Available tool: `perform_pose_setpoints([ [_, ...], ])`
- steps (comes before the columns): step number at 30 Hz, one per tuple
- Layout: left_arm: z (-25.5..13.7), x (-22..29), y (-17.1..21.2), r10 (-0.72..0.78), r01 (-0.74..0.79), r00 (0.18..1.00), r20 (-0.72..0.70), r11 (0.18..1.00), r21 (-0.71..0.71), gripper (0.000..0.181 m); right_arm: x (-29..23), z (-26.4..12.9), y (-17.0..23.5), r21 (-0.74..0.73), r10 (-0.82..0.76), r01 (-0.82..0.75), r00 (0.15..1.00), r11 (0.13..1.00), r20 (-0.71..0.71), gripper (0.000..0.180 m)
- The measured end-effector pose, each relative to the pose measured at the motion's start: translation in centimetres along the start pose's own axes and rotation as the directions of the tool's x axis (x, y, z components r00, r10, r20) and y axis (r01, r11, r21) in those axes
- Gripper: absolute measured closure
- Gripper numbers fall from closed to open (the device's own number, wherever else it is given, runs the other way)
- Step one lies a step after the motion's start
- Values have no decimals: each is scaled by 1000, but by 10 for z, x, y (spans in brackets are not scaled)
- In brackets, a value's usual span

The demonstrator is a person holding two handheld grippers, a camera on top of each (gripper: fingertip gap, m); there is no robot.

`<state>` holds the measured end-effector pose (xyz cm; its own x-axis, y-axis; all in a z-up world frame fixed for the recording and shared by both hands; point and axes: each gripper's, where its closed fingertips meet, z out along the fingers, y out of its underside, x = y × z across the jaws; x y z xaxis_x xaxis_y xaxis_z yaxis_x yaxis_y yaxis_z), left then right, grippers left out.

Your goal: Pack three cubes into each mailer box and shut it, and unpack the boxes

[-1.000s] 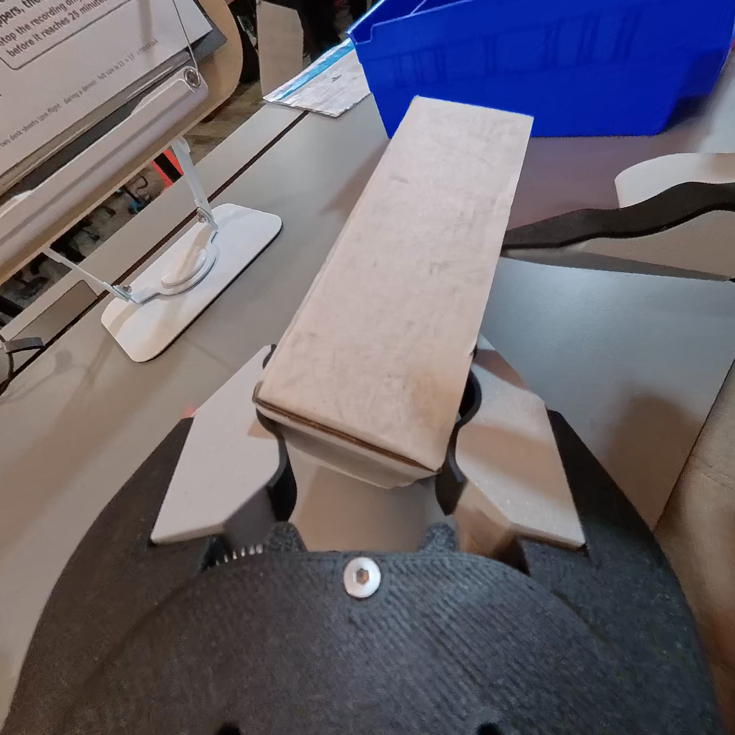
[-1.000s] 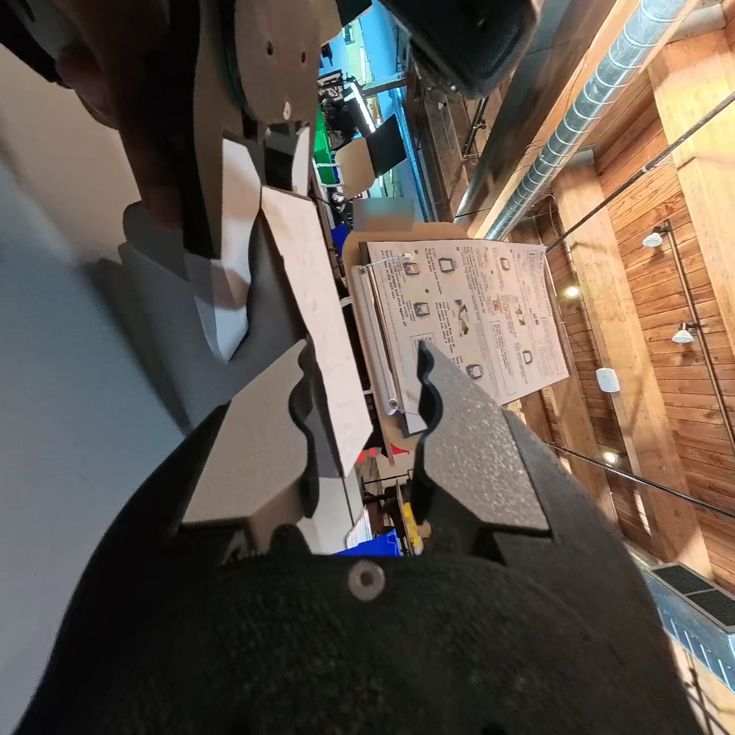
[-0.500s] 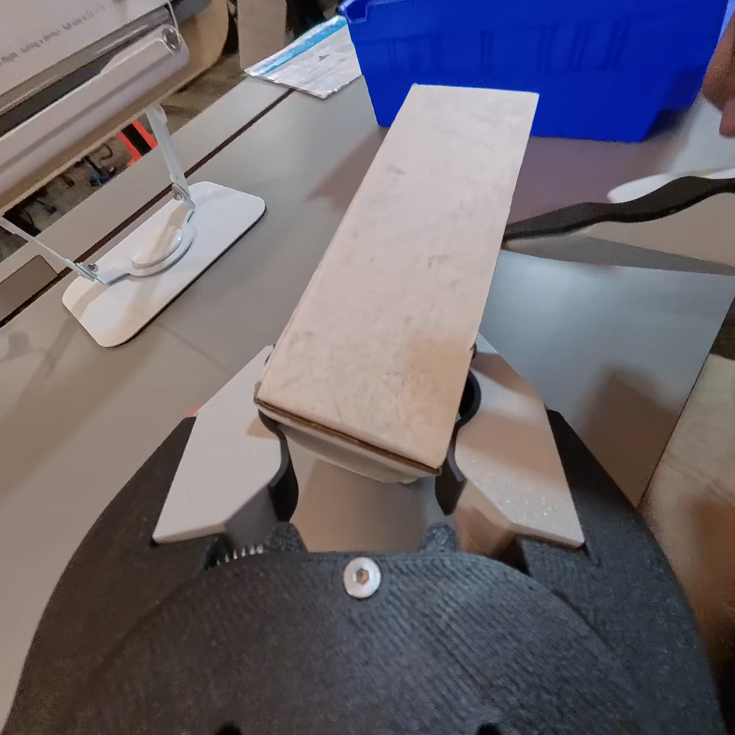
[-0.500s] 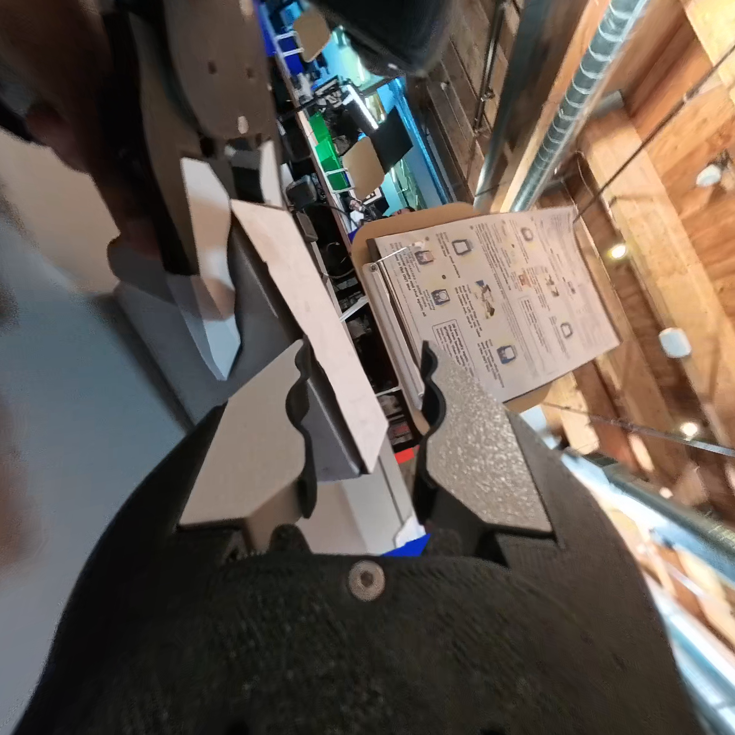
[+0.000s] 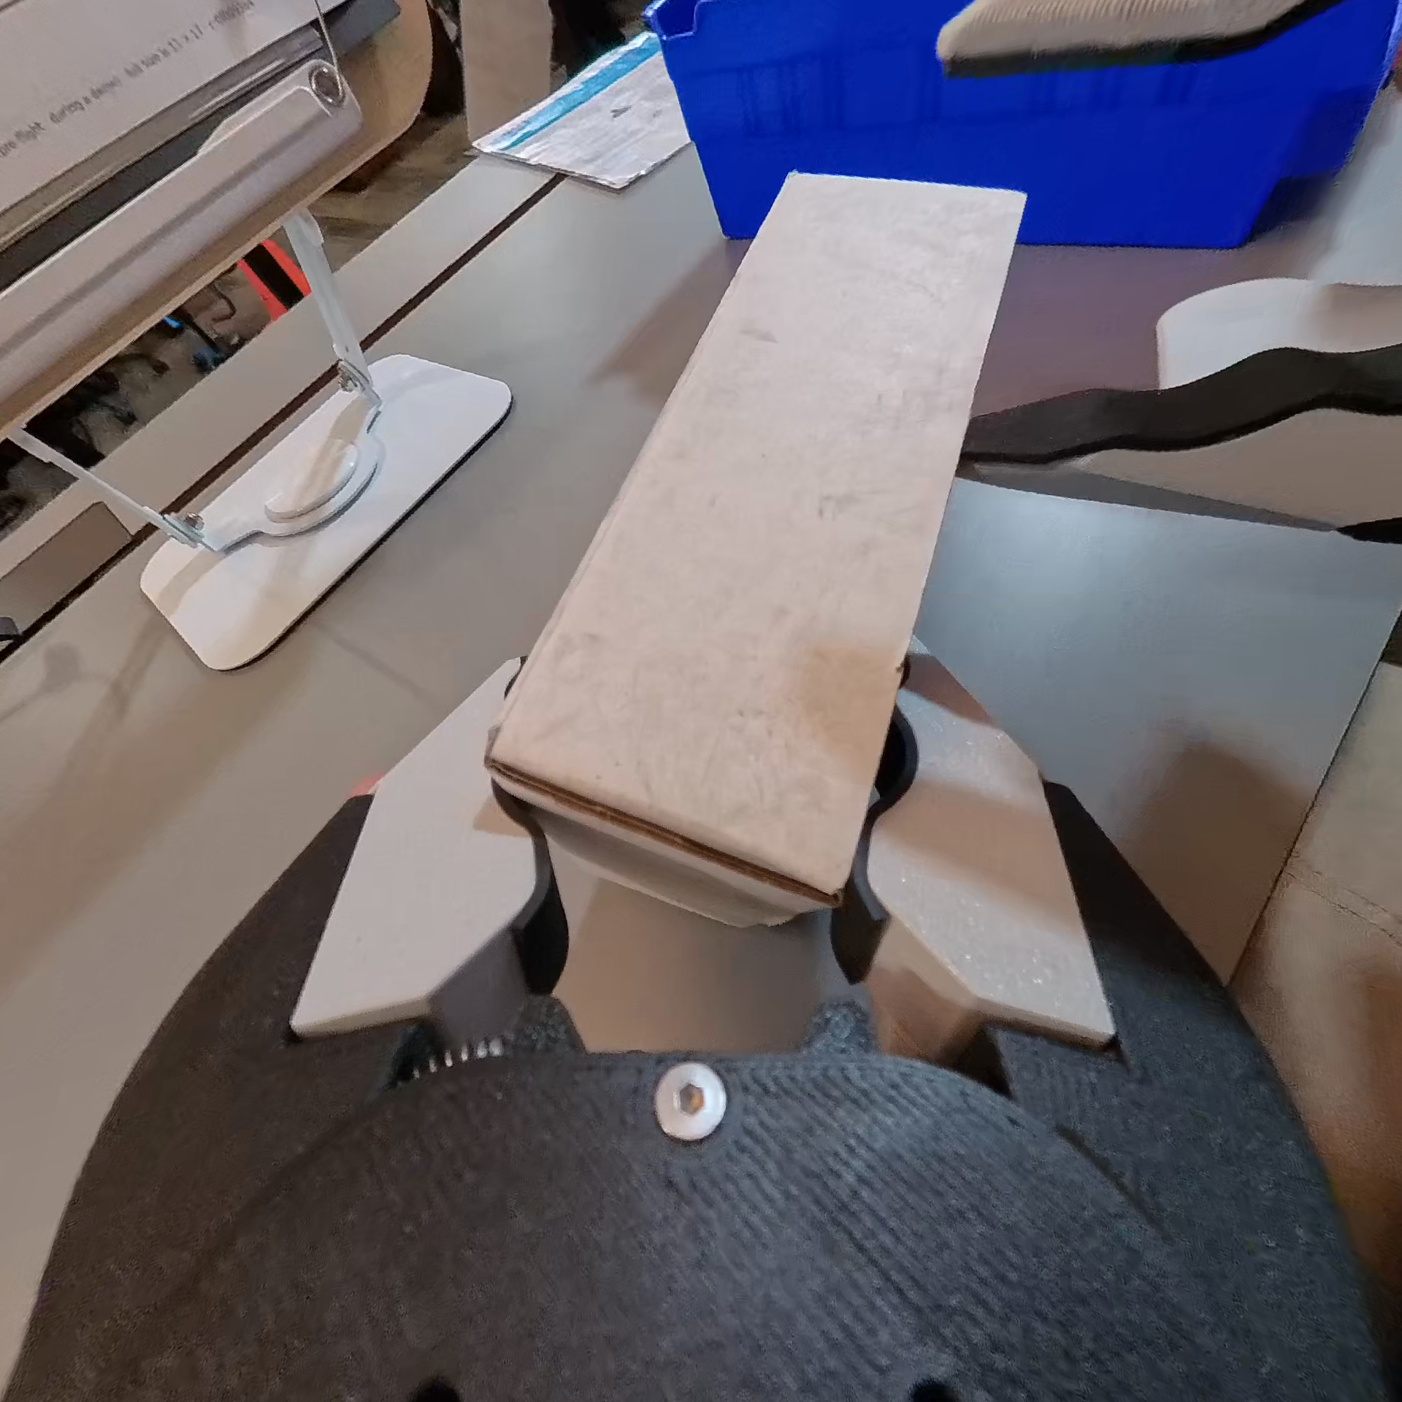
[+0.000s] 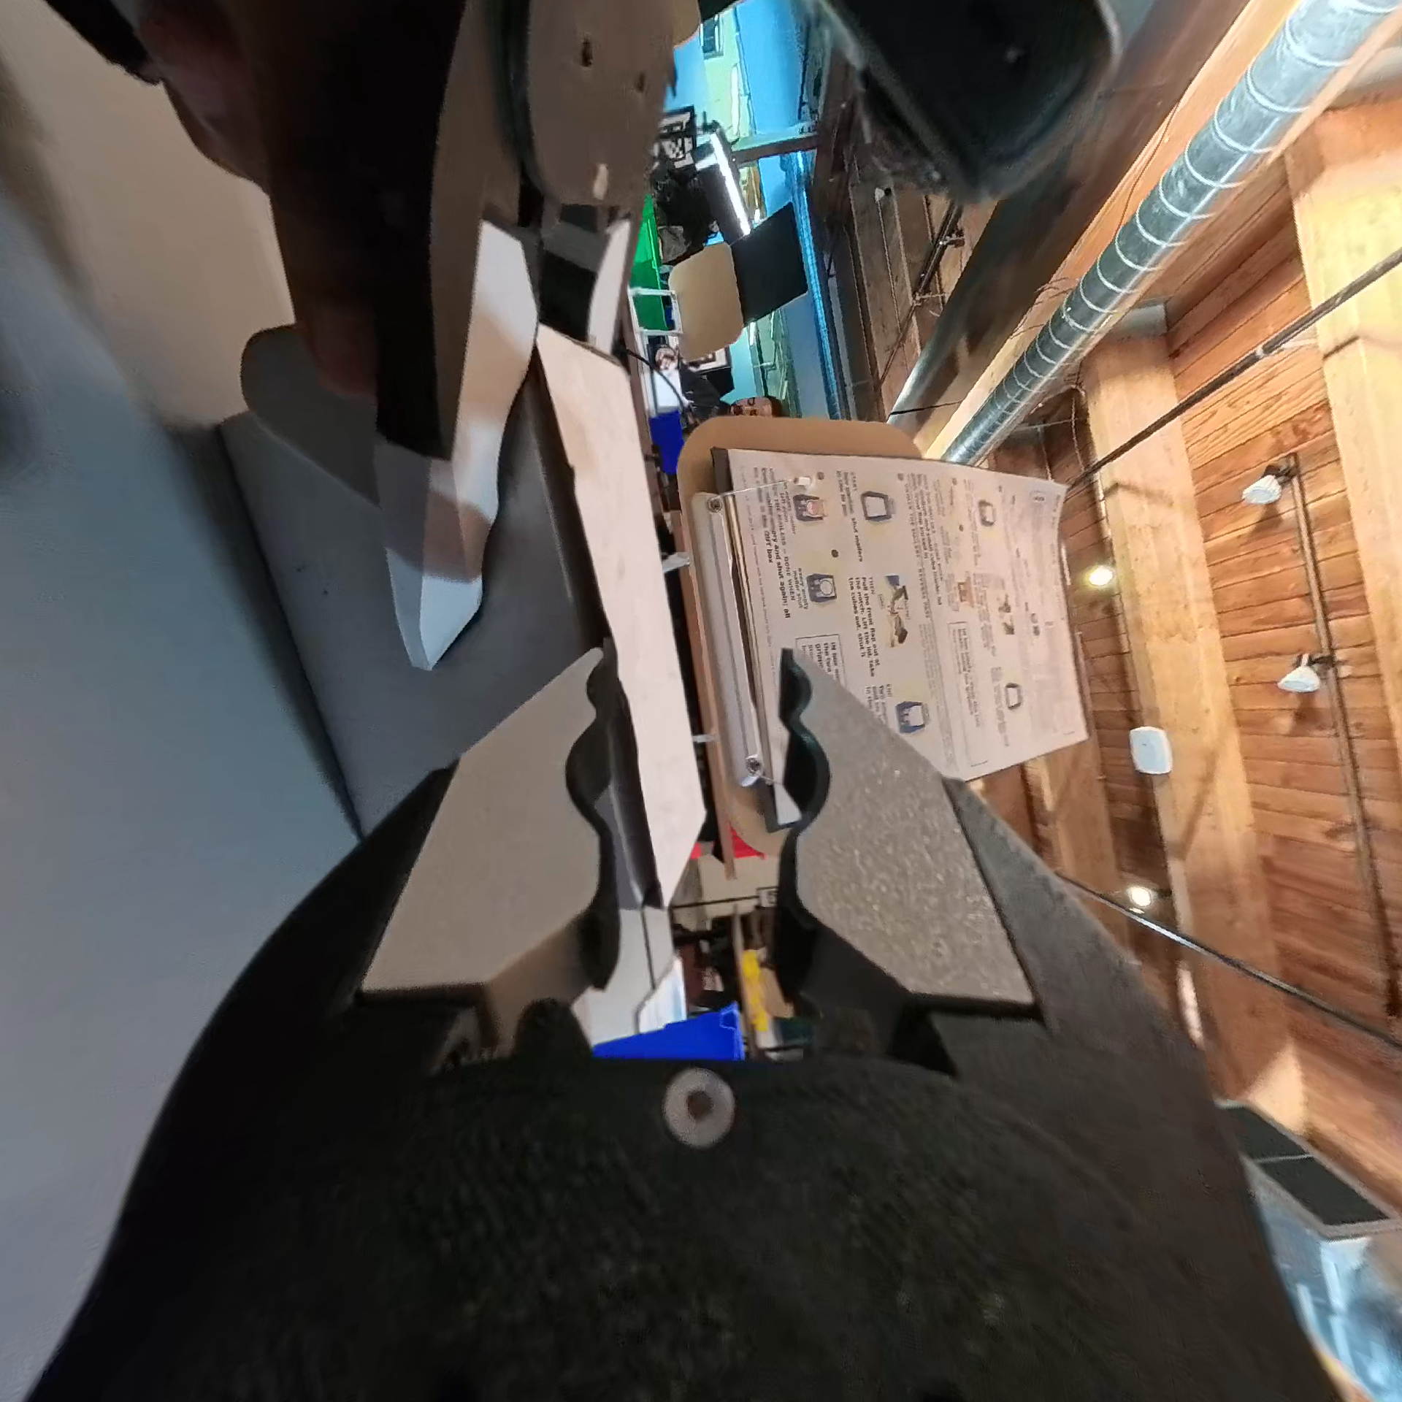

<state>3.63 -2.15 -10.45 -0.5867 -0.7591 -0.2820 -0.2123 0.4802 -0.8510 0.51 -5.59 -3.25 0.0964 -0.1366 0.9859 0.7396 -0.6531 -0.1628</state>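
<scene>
Your left claw (image 5: 694,827) grips one short end of the closed mailer box (image 5: 766,531), so the box juts forward like a lever above the grey tabletop (image 5: 1138,683), short of the blue bin (image 5: 1062,144); with all its length hanging off that one pinch, I judge it could sag, twist or slip out if you swing it quickly. Your right claw (image 6: 698,747) stands partly open and holds nothing, one finger lying along the box's side, and a careless nudge there could knock it askew. No cubes show, so you cannot tell whether the box is full, and its underside and far end are hidden.
</scene>
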Motion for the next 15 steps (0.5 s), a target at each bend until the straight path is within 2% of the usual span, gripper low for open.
perform_pose_setpoints([
  [6,-2,3,-2,61,-60,998,20,998,-10,93,-5,0,-3,-6,-106,106,994,994,-4,150],
  [11,-1,4,-2,60,-60,998,6,998,-12,93,-6,1,-3,-11,-78,78,997,997,5,156],
  [14,-3,9,-9,20,-20,1000,-20,1000,8,94,-1,0,-5,-6,11,-11,1000,1000,7,177],
  [15,-4,10,-10,29,-29,1000,-10,1000,2,95,4,-1,-7,5,63,-63,998,998,-3,178],
])
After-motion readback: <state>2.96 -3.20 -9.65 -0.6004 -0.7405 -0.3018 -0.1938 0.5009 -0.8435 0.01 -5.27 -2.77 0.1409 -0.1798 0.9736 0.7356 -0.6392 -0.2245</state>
